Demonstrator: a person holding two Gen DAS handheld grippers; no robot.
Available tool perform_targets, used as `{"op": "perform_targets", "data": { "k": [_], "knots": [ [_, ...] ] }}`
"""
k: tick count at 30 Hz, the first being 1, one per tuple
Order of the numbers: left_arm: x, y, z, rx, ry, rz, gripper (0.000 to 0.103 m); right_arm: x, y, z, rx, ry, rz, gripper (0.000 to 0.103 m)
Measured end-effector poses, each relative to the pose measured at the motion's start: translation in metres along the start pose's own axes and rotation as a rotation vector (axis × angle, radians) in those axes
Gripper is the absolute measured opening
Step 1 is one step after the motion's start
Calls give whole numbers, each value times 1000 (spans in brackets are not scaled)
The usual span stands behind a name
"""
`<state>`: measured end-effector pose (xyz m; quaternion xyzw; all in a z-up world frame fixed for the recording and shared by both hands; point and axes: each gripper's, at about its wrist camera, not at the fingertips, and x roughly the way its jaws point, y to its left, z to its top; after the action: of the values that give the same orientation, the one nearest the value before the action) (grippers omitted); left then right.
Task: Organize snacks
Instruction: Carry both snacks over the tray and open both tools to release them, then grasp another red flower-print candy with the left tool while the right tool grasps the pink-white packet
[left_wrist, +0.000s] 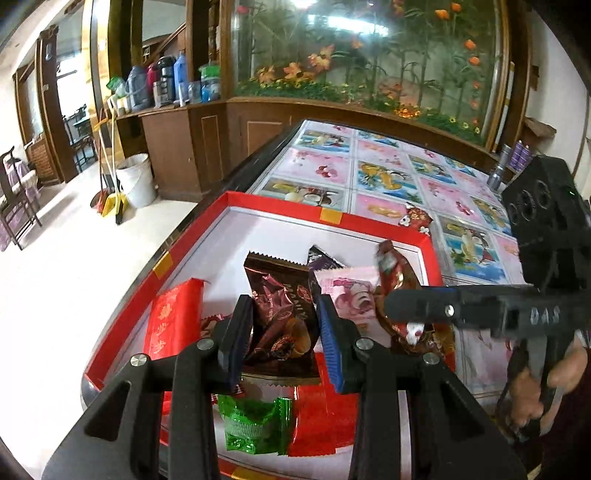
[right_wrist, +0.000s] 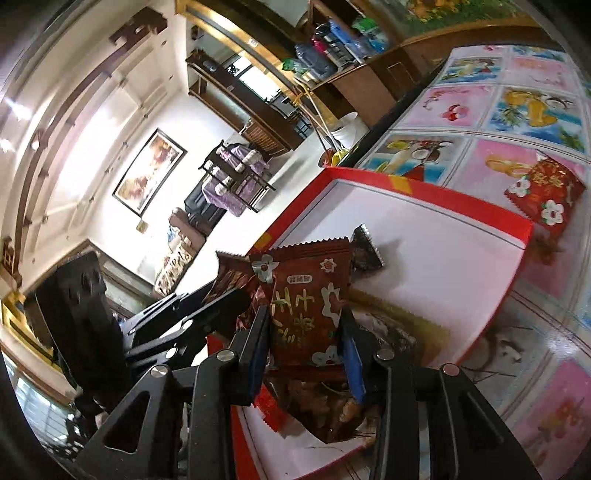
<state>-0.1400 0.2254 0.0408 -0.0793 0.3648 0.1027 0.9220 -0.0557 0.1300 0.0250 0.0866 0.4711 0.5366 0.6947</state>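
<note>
Left tongs (left_wrist: 284, 332): grip a dark brown snack packet (left_wrist: 282, 314) above the red tray (left_wrist: 280, 205)
Right tongs (right_wrist: 306, 343): clamp a red-brown snack packet (right_wrist: 308, 295) over that tray on the surface (left_wrist: 388, 173)

We note a table (left_wrist: 388, 177) topped with a glossy cloth of fruit-and-flower squares. On it lies a shallow red tray (left_wrist: 258, 201) with a white floor, close to the table's left edge. Just beyond the tray's far right corner a red packet (right_wrist: 546, 194) lies flat on the cloth.
</note>
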Motion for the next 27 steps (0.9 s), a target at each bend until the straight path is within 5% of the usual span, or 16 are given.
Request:
{"op": "perform_targets", "data": {
  "k": [5, 9, 14, 22, 27],
  "knots": [
    [6, 7, -2, -53, 32, 21, 55, 0, 18, -11, -107, -30, -53, 61],
    [-5, 14, 3, -80, -23, 40, 75, -17, 23, -11, -148, -85, -74, 65],
    [-22, 10, 10, -61, -97, 42, 84, -65, 4, 5, -87, -193, -103, 69],
    [-6, -51, 33, 106, -49, -66, 84, -199, -85, 19, 232, -499, -262, 76],
    [24, -110, 67, 269, -1, -84, 84, -255, -134, 5, 459, -615, -292, 77]
  ]
}}
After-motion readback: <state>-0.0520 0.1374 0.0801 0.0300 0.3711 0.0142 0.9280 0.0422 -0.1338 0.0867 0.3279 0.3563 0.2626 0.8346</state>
